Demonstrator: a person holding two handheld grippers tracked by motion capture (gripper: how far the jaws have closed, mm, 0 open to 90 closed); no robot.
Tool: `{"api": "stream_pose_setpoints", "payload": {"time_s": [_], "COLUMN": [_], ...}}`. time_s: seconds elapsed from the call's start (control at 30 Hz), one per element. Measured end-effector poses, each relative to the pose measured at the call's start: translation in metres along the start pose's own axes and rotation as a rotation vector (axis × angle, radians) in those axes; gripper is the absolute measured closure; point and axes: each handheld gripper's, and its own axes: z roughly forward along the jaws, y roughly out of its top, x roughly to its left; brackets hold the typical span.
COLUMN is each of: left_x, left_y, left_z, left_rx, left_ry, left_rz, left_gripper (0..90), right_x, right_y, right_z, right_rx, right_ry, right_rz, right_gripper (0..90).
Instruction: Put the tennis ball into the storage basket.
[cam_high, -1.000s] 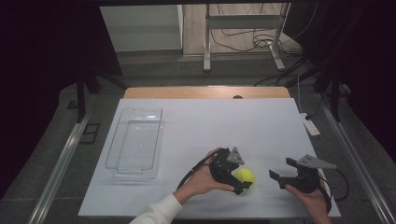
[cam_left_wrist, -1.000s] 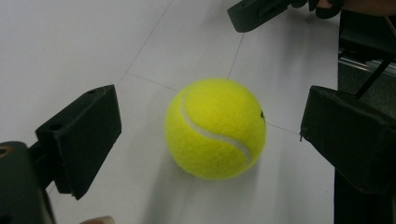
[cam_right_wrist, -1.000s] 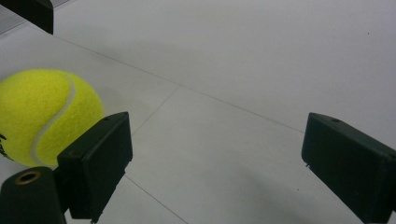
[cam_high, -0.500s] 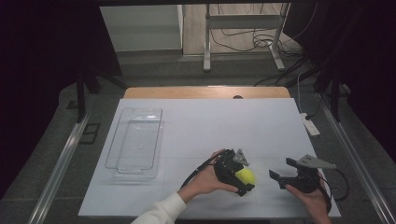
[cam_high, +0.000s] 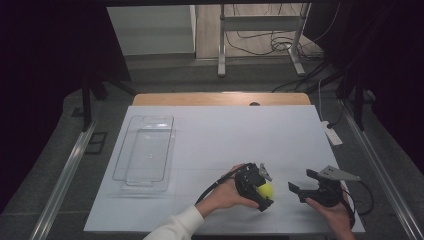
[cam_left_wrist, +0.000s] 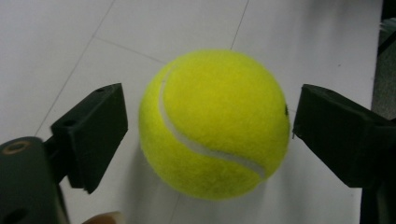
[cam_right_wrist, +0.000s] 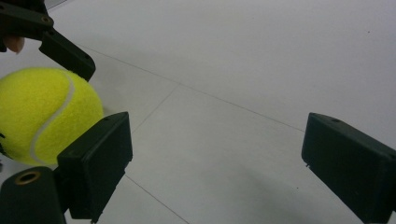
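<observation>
1. The tennis ball sits on the white table, at about five o'clock on it in the high view, near the front edge.
2. The left gripper straddles the ball; its jaws have just been closing in, with the ball between them.
3. In the left gripper view a sliver of table shows at the left jaw, and the right jaw seems just to brush the felt, though that is hard to judge, so the ball is not yet clamped.
4. The right gripper rests at three o'clock from the ball, jaws spread wide with nothing between them.
5. A clear tray lies at nine o'clock, well apart.
</observation>
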Motion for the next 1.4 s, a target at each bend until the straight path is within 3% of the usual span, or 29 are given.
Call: {"api": "stream_pose_setpoints", "payload": {"time_s": [0.07, 0.13, 0.23, 0.57, 1.4], "left_x": [0.000, 0.000, -0.001, -0.004, 0.000], "left_y": [0.000, 0.000, 0.000, 0.000, -0.015], "left_z": [0.001, 0.001, 0.000, -0.004, -0.036], "left_rx": [0.007, 0.008, 0.003, -0.011, -0.122], "left_ry": [0.008, 0.005, 0.007, 0.007, 0.033], "left_rz": [-0.005, -0.007, 0.001, 0.012, 0.000], "left_gripper": [14.3, 23.9, 25.7, 26.5, 26.5], "right_x": [0.000, 0.000, 0.000, 0.000, 0.000], "right_y": [0.000, 0.000, 0.000, 0.000, 0.000], "right_z": [0.000, 0.000, 0.000, 0.000, 0.000], "right_rx": [-0.002, -0.002, -0.002, -0.003, -0.001], "right_ry": [0.002, 0.001, 0.001, 0.000, -0.004], "right_rz": [0.001, 0.002, 0.001, 0.003, 0.003], "right_gripper": [8.9, 8.9, 8.9, 8.9, 9.0]}}
